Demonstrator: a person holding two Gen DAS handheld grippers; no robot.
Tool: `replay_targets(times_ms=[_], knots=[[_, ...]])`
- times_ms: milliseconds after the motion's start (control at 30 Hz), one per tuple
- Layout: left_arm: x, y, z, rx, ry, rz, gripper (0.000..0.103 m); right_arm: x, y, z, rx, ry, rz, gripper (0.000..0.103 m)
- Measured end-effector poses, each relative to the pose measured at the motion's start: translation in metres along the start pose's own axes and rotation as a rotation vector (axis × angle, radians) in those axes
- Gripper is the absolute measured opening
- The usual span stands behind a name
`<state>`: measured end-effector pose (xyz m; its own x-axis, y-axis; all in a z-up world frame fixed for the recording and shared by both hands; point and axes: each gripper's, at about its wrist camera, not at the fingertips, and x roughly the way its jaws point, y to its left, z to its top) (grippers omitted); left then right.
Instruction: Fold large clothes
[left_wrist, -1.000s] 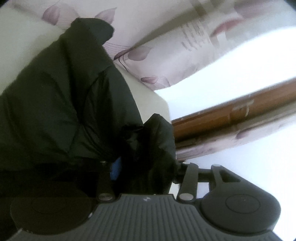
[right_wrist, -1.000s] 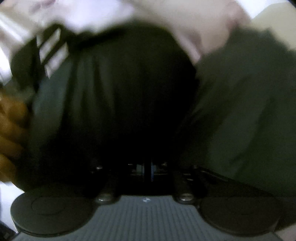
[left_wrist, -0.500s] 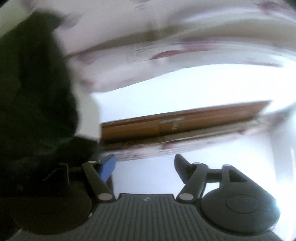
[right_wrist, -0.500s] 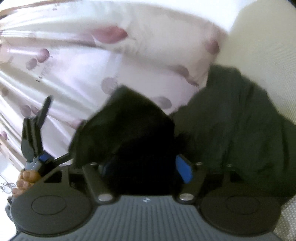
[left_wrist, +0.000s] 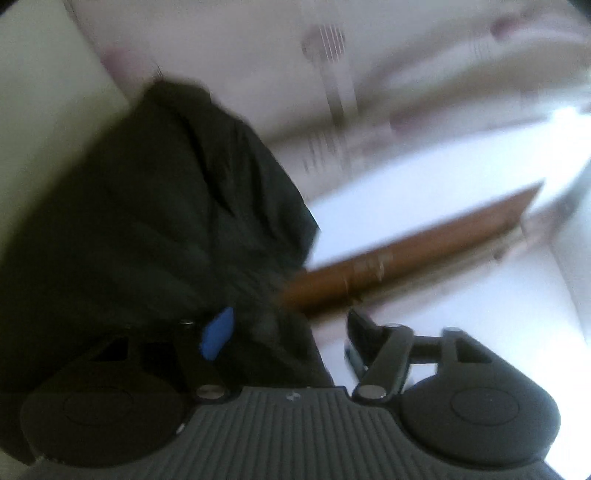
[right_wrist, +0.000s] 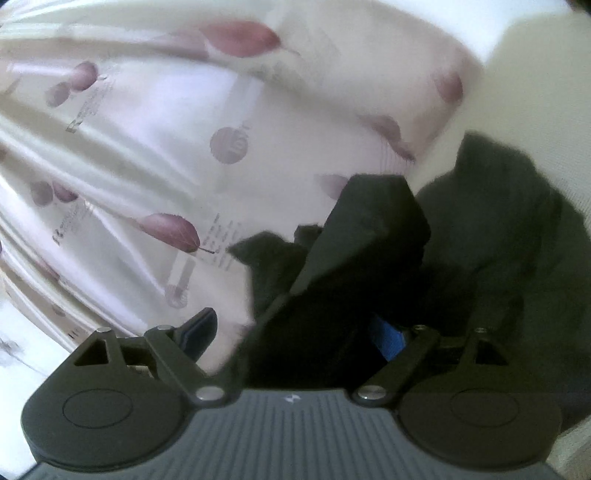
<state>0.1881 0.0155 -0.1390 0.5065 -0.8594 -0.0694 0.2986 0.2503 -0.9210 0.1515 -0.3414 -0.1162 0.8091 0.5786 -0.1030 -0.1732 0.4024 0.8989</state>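
A large dark green-black garment (left_wrist: 155, 221) lies bunched on a pale surface (left_wrist: 40, 110). My left gripper (left_wrist: 288, 328) is open, with a dark fold of the garment lying between its jaws by the blue pad (left_wrist: 218, 332). In the right wrist view the same garment (right_wrist: 480, 240) lies at the right, with a raised fold (right_wrist: 362, 251) lying loose between the jaws. My right gripper (right_wrist: 295, 332) is open wide around that fold. Both views are blurred.
A white curtain or sheet printed with purple leaves (right_wrist: 166, 147) fills the background and shows in the left wrist view (left_wrist: 295, 74). A brown wooden rail (left_wrist: 406, 251) runs across the right, with bright white floor or wall behind it.
Both grippers were shut on the garment one second ago and have opened. The garment has dropped back onto the pale surface, and both cameras have swung.
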Motion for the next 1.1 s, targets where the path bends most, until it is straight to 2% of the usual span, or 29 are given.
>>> replay_targets(times_ms=[33, 100, 167, 267, 333, 367, 433, 467, 533, 600, 667, 700, 767, 867, 933, 1100], knots=[[0.007, 0.0, -0.011, 0.005, 0.018, -0.019, 0.073, 0.005, -0.001, 0.006, 0.011, 0.022, 0.005, 0.094], [0.028, -0.002, -0.027, 0.087, 0.076, 0.008, 0.073, 0.012, 0.0, 0.019, 0.014, 0.064, -0.022, 0.095], [0.044, 0.002, -0.046, 0.146, 0.108, 0.009, 0.073, 0.027, 0.004, 0.035, -0.022, 0.148, -0.045, 0.097], [0.051, 0.005, -0.059, 0.212, 0.096, 0.007, 0.073, 0.046, 0.007, 0.054, -0.107, 0.219, -0.155, 0.097], [0.049, 0.008, -0.066, 0.228, 0.063, 0.001, 0.076, 0.054, 0.007, 0.059, -0.168, 0.261, -0.177, 0.093], [0.049, 0.009, -0.068, 0.248, 0.059, 0.01, 0.076, 0.058, 0.01, 0.06, -0.215, 0.268, -0.203, 0.088], [0.038, 0.009, -0.077, 0.279, 0.042, 0.018, 0.076, 0.068, 0.016, 0.055, -0.342, 0.302, -0.263, 0.048], [0.049, 0.004, -0.084, 0.283, 0.033, 0.017, 0.076, 0.072, 0.019, 0.051, -0.4, 0.306, -0.286, 0.045], [0.043, -0.001, -0.085, 0.297, 0.022, 0.018, 0.076, 0.078, 0.02, 0.044, -0.491, 0.311, -0.296, 0.03], [0.021, -0.008, -0.085, 0.29, -0.005, 0.011, 0.081, 0.084, 0.026, 0.035, -0.606, 0.312, -0.316, 0.023], [-0.005, -0.013, -0.083, 0.311, -0.086, 0.027, 0.093, 0.085, 0.037, 0.032, -0.698, 0.293, -0.321, 0.016], [-0.016, -0.016, -0.081, 0.326, -0.125, 0.046, 0.095, 0.084, 0.045, 0.033, -0.728, 0.275, -0.311, 0.014], [-0.039, -0.016, -0.081, 0.336, -0.182, 0.131, 0.1, 0.081, 0.062, 0.039, -0.788, 0.228, -0.279, 0.011], [-0.051, -0.011, -0.08, 0.321, -0.148, 0.198, 0.1, 0.076, 0.079, 0.06, -0.797, 0.178, -0.22, 0.01], [-0.049, -0.011, -0.083, 0.35, -0.147, 0.224, 0.1, 0.07, 0.08, 0.07, -0.81, 0.156, -0.201, 0.01], [-0.024, -0.01, -0.081, 0.362, -0.126, 0.232, 0.101, 0.05, 0.032, 0.096, -0.722, 0.086, -0.223, 0.01]])
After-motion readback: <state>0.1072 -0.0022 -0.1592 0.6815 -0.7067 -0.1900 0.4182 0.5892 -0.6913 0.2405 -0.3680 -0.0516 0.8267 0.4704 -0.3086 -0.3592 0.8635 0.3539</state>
